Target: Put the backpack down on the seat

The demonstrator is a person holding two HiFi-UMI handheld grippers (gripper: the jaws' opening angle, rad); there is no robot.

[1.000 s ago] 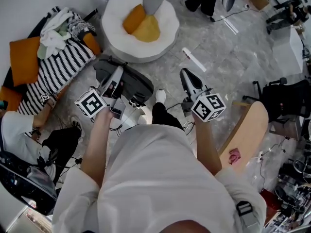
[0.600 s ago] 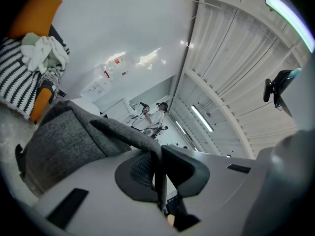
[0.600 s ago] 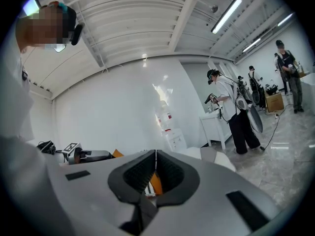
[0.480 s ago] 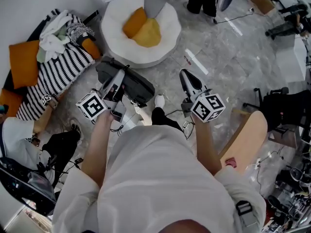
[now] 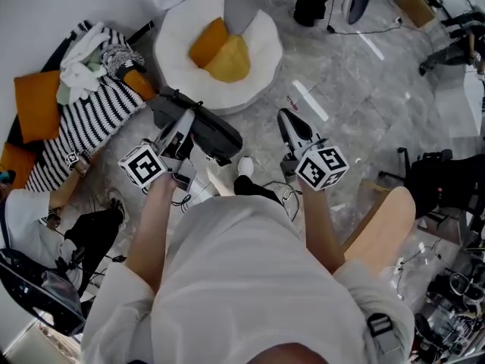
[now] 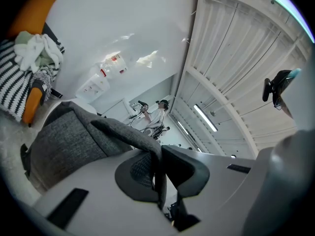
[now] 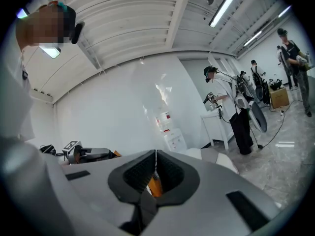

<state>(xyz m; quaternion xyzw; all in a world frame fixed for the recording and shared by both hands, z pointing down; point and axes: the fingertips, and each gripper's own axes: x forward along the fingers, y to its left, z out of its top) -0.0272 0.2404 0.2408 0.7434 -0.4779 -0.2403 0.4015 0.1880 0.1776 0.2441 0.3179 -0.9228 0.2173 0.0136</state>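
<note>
1. The left gripper [image 6: 159, 154] has its jaws clamped on a grey strap of the backpack [image 5: 206, 132], which is near the white seat [image 5: 261, 55], not on it.
2. The right gripper [image 7: 155, 157] has its jaws closed together, holding nothing.

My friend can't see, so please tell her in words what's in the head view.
Seen from above, a person in a white shirt holds a grey backpack in the shut left gripper, near a round white seat with orange cushions. The right gripper is shut and empty.
</note>
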